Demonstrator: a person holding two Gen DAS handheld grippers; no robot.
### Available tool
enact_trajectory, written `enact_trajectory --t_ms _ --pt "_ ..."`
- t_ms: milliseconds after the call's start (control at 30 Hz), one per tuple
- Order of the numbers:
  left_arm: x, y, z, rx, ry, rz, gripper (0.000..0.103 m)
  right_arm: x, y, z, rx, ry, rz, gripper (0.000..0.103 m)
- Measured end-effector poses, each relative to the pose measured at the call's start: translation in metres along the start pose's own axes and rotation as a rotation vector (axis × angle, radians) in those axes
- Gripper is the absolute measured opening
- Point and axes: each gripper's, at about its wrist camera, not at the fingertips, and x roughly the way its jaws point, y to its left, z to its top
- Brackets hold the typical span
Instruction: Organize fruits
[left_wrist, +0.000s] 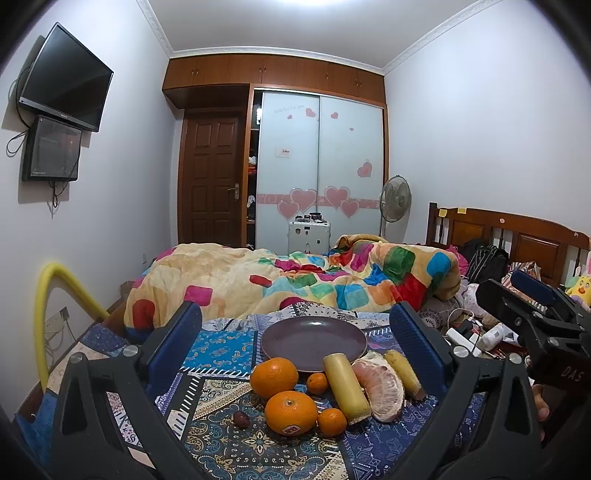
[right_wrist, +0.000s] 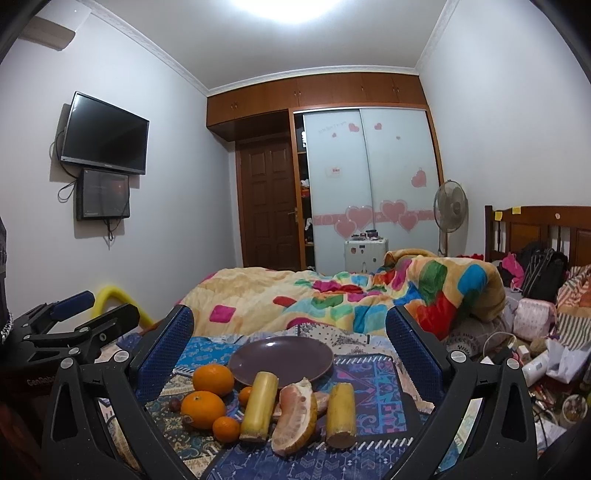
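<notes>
Bedroom, patterned blue cloth (left_wrist: 221, 347) spread over the near end of the bed; behind it a heaped patchwork quilt (left_wrist: 295, 280), a wooden door, a sliding wardrobe (left_wrist: 321, 173) with pink heart stickers, a standing fan (left_wrist: 395, 199), and two dark screens on the left wall. Your left gripper (left_wrist: 295, 343) hangs over the cloth with both blue pads spread wide, holding nothing; your right gripper (right_wrist: 290, 349) is likewise spread wide and empty, and it shows at the right edge of the left wrist view. Between the pads lies the fruit. A purple plate (left_wrist: 314, 338) sits bare at the far side. Just in front of it: a large orange (left_wrist: 274, 376), a second large orange (left_wrist: 291, 412) with a sticker nearer you, a small mandarin (left_wrist: 317, 383) between them and the plate, another small mandarin (left_wrist: 331, 421) nearest, and a small dark red fruit (left_wrist: 241, 420) off to the left. To the right, a yellow cut stick (left_wrist: 346, 387) rests its far end against the plate rim, then a peeled pomelo wedge (left_wrist: 382, 391), then a second yellow stick (left_wrist: 402, 373) close beside the wedge. Nothing covers the fruit. Right of the cloth you have clutter: cables, white chargers, bags, a black backpack (right_wrist: 545, 275) against the headboard. A yellow foam tube (left_wrist: 48, 310) arches at the left.
</notes>
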Motion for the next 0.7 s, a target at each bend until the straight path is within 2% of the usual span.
enact_trajectory --t_ms 267,700 --pt "0.005 0.007 -0.014 -0.005 0.006 0.005 0.103 0.001 0.001 -0.003 -0.001 0.003 0.007 0.103" --pt "0.006 0.008 -0.014 -0.007 0.008 0.006 0.103 0.000 0.001 -0.004 -0.016 -0.002 0.015 0.103"
